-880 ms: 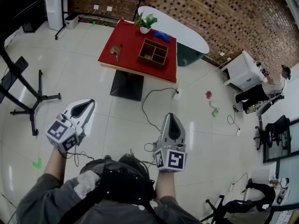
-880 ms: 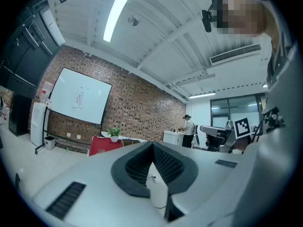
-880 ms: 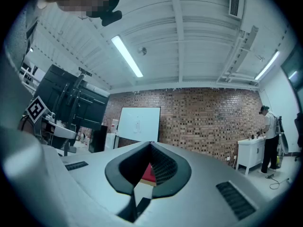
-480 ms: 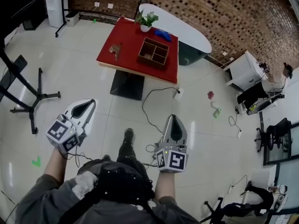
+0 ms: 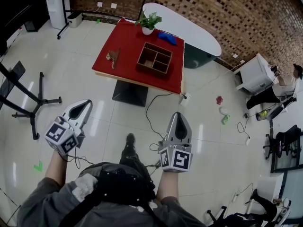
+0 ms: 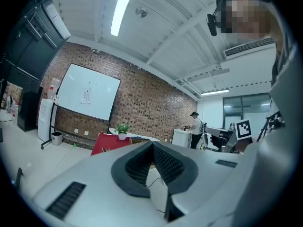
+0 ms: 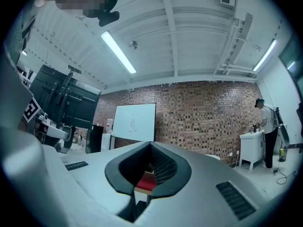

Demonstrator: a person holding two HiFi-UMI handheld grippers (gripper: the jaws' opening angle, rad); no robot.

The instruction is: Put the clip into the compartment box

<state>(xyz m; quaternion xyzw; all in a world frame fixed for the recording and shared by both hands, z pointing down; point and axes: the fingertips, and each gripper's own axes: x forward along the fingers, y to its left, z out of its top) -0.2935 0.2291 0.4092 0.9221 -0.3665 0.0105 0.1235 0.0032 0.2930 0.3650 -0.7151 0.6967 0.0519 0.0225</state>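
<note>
A red table [image 5: 124, 60] stands far ahead on the tiled floor. On it sits a brown wooden compartment box [image 5: 155, 58], and to its left lies a small dark clip [image 5: 112, 56]. My left gripper [image 5: 86, 102] is held low at the left, shut and with nothing in it, well short of the table. My right gripper [image 5: 176, 114] is at the centre right, also shut and bare. In the left gripper view the meeting jaws of the left gripper [image 6: 152, 144] point toward the red table [image 6: 102, 143]. In the right gripper view the right gripper [image 7: 150, 146] shows its jaws touching.
A potted plant [image 5: 148, 22] and a blue object [image 5: 166, 37] sit at the table's far edge. A white oval table [image 5: 189, 30] lies behind. A cable [image 5: 151, 108] trails on the floor. Black stand legs [image 5: 33, 103] are at the left, and a white cabinet [image 5: 255, 72] and a person [image 5: 284, 84] at the right.
The person has stepped forward: a shoe now shows below the grippers and the red table sits slightly lower and larger in view. Both grippers stay shut.
</note>
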